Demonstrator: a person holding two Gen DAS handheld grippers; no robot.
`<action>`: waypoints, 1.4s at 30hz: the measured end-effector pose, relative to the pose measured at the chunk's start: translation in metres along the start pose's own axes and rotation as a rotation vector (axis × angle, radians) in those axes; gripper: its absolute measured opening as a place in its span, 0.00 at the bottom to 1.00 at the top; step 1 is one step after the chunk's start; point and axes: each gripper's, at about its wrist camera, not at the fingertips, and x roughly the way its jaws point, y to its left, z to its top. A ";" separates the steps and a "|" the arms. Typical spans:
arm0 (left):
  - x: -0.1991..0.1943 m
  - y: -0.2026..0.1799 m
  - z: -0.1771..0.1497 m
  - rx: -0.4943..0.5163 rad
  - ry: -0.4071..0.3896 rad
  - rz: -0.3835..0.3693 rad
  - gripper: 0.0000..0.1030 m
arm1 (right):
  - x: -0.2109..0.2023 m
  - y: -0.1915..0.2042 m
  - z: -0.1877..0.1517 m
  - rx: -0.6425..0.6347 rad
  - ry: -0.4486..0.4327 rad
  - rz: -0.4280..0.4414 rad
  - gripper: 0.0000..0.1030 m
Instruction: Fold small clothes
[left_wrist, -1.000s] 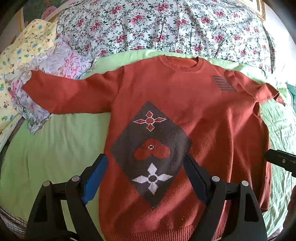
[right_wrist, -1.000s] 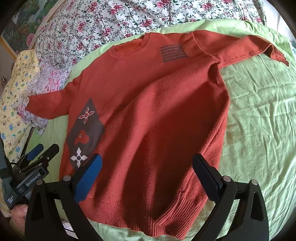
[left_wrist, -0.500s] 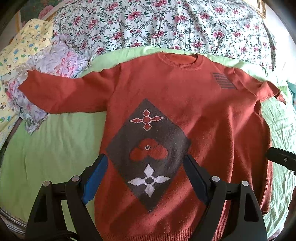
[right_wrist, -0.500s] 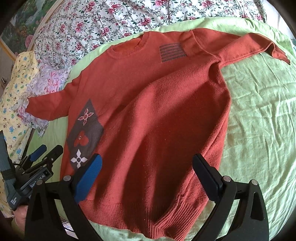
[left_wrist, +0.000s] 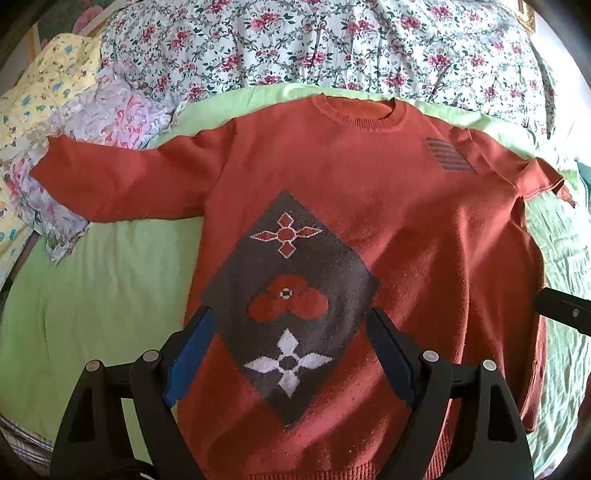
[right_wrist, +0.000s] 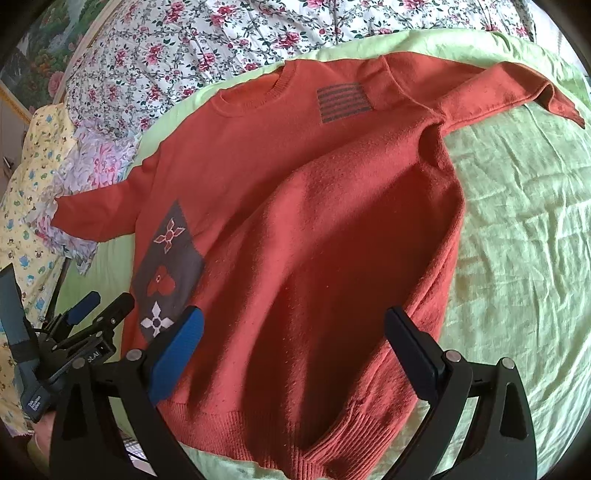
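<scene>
While both our grippers hover above the bed, the sweater (left_wrist: 369, 206) lies spread face up on the green sheet (left_wrist: 92, 295), neck toward the floral quilt (left_wrist: 314, 44). Our left gripper (left_wrist: 288, 354) is spread wide with nothing between its fingers, over the grey diamond (left_wrist: 291, 291) low on the front. Our right gripper (right_wrist: 295, 339) is equally wide and bare, above the lower right part of the body near the ribbed hem (right_wrist: 258, 432). One sleeve reaches out flat toward the pile of clothes (left_wrist: 107, 118) at the left and rests partly on it; the other sleeve (right_wrist: 498, 88) stretches to the right, its cuff twisted. A striped patch (right_wrist: 343, 101) sits on the chest near that shoulder. From the right wrist view we see our left gripper (right_wrist: 99, 306) at the left edge.
</scene>
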 end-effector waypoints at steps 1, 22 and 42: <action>0.001 -0.001 0.000 0.000 0.004 0.001 0.82 | -0.001 -0.001 0.001 0.006 -0.004 0.012 0.95; 0.038 -0.010 0.028 0.019 0.099 -0.002 0.82 | -0.021 -0.121 0.048 0.296 -0.108 -0.042 0.95; 0.103 -0.008 0.111 -0.036 0.147 0.026 0.83 | -0.041 -0.377 0.186 0.800 -0.351 -0.244 0.81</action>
